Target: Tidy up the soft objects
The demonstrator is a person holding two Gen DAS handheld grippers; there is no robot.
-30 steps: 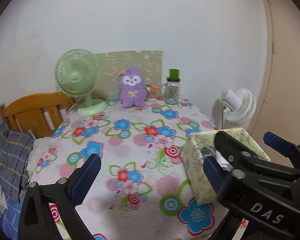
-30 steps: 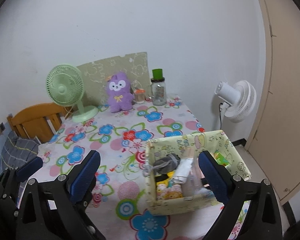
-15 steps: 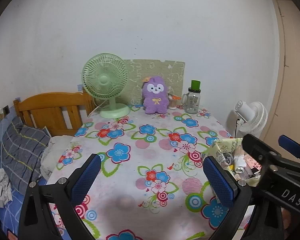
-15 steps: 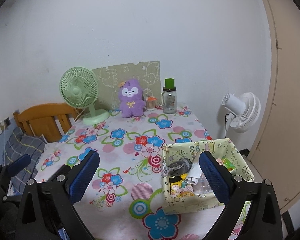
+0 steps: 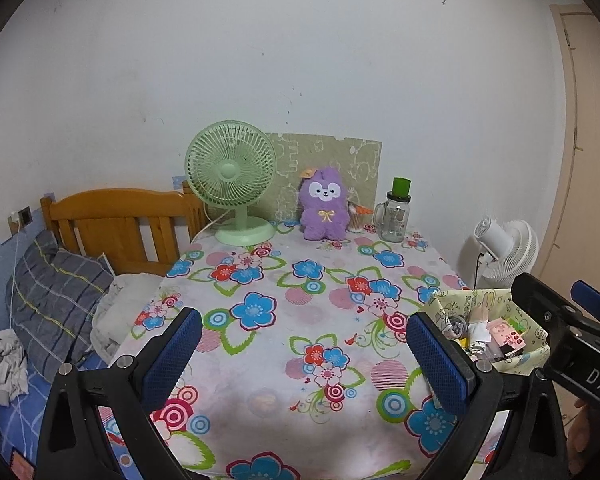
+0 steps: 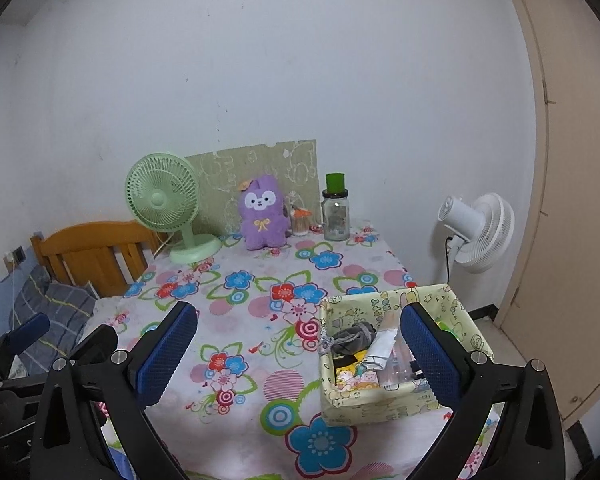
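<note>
Both wrist views look across the floral table (image 5: 300, 320) toward the back wall, sharing the purple plush (image 6: 262, 212).

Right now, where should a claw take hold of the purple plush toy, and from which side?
Grip the purple plush toy across its body, coming from the front: it sits upright facing the cameras, with the green board behind and the green fan beside it.

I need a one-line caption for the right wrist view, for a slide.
Open right tongs above the floral table, near a fabric box of soft items; purple plush at the back.
</note>
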